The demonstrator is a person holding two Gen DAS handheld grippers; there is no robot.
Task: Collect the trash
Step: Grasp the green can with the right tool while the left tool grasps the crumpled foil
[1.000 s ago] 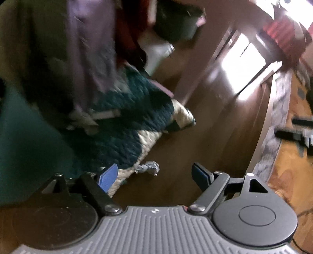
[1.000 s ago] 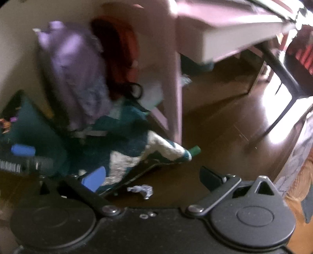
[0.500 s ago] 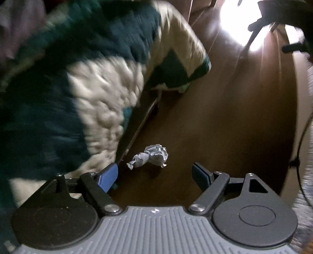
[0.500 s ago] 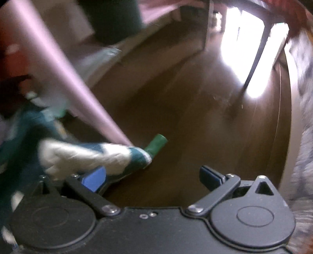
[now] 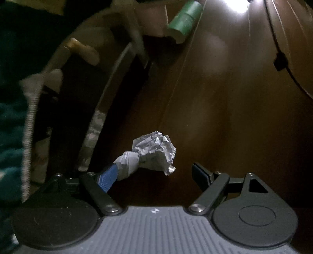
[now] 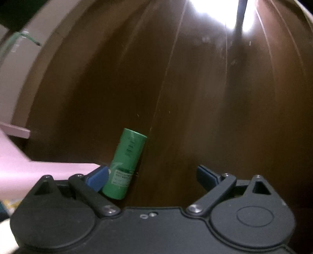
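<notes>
The ball of crumpled paper [image 5: 153, 154] lies on the dark wood floor [image 5: 225, 117], right in front of the left gripper [image 5: 154, 176]. It has a fat end and a thin twisted tail. The tail points to the left blue pad [image 5: 108, 176] and looks like it is touching it, or almost. The fat end sits a bit left of the middle of the gap, well apart from the right pad. Its long way runs across the gap, from one pad toward the other. The left gripper is wide open and holds nothing. I think it needs to go a little forward and a little left, then squeeze.

The green tube [image 6: 125, 164] lies on the same floor, in front of the right gripper [image 6: 154, 177]. Its near end is just beside the left blue pad [image 6: 97, 178], and its long way points away from the gripper, leaning a bit right. The right gripper is wide open too, and holds nothing. The tube is round, so I think it could roll away if bumped.

The tube has a white label and dark print on its side, but it is too blurry to read. No brand name shows.

The left view shows the same tube far off, by a pink furniture leg [image 5: 151, 17]. A teal and cream blanket [image 5: 11, 127] hangs at the left side, near the paper.
</notes>
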